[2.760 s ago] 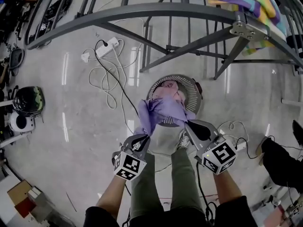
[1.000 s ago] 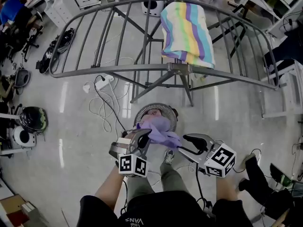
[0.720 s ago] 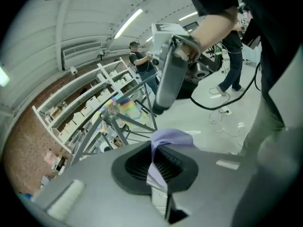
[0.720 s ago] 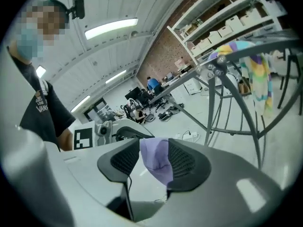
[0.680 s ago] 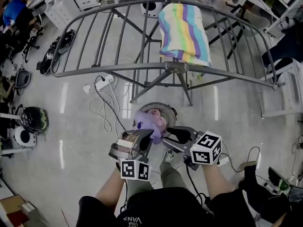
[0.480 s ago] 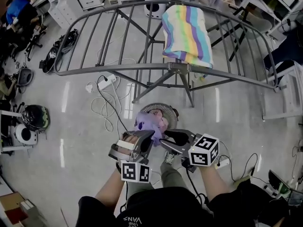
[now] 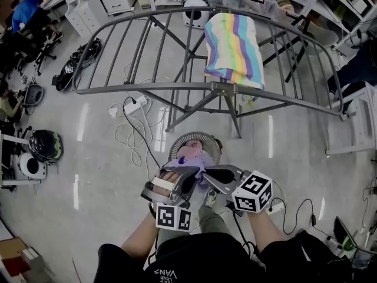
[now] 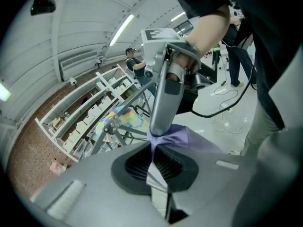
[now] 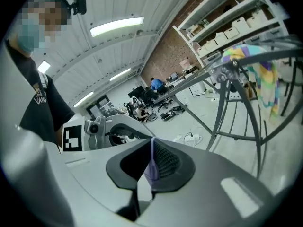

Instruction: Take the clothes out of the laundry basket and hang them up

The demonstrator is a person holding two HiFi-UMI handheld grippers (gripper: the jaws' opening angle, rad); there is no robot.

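The right gripper (image 9: 151, 161) has just been closing, and its jaws now pinch an edge of the purple garment (image 8: 185, 137) just beside the left gripper (image 8: 152, 150), which is clamped tight on the same cloth. The garment hangs bunched above the laundry basket (image 7: 189, 135), on the near side of the drying rack (image 7: 147, 87). With two grips, it can likely be spread for hanging.

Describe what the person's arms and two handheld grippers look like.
The left gripper and right gripper have smooth grey shells tapering to jaws lined with black ribbed pads. Each carries a white cube with black square markers. A black cable trails from the right one, whose jaws have just been closing on purple cloth. The sleeves are short and black.
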